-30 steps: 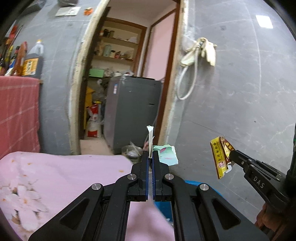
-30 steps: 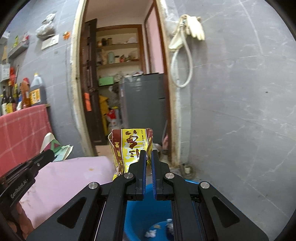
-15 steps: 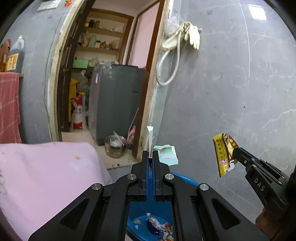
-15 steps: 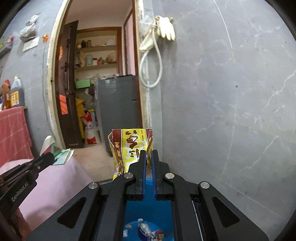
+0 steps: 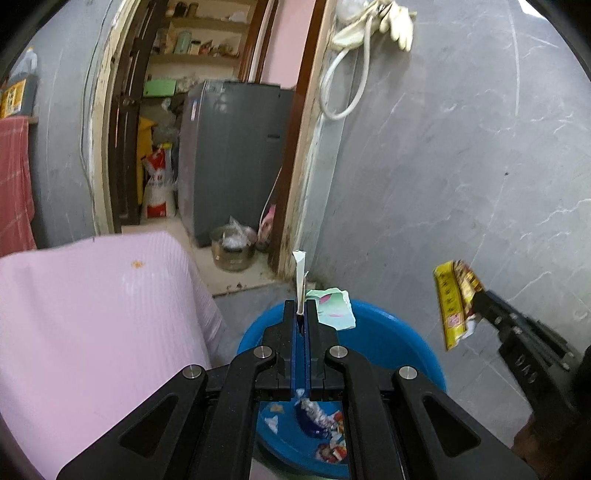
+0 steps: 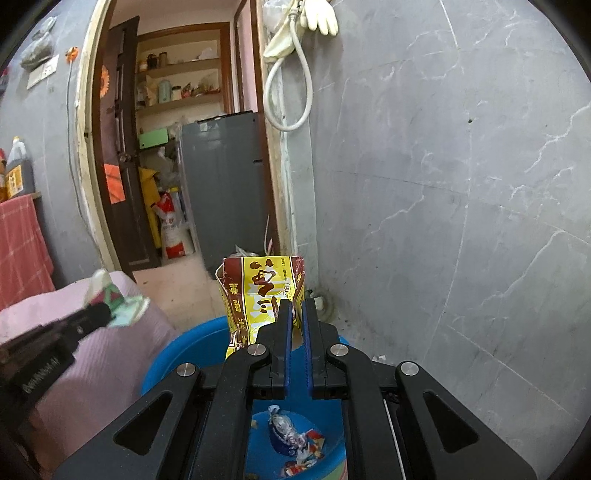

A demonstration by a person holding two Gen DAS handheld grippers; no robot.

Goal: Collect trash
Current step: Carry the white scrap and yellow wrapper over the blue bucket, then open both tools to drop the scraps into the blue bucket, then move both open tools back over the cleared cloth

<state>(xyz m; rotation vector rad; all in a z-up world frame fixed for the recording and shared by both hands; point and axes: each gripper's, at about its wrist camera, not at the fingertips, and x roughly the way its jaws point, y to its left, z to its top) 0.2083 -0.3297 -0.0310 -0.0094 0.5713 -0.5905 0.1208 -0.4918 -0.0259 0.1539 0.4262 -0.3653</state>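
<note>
Left wrist view: a pale paper scrap point(image 5: 300, 284) is pinched in the closed left gripper point(image 5: 302, 314) above the blue basin point(image 5: 399, 339). A yellow-brown wrapper point(image 6: 258, 291) is clamped by the right gripper point(image 6: 294, 314), w/ jaws nearly together.

A: What is seen through the open doorway point(image 6: 177, 147)?

B: A grey cabinet-like appliance point(image 5: 232, 158) is seen at centre, with wooden shelves point(image 6: 181, 85) of jars above it and a red and white sack point(image 5: 159, 192) at its left.

A: And on the grey wall point(image 6: 461, 184)?

B: A white hose point(image 6: 291, 92) and a pale glove point(image 6: 321, 14) are hung at the top. A pink cloth point(image 5: 96, 325) is spread at lower left, and a metal pot point(image 5: 232, 249) is set on the floor by the door frame.
</note>
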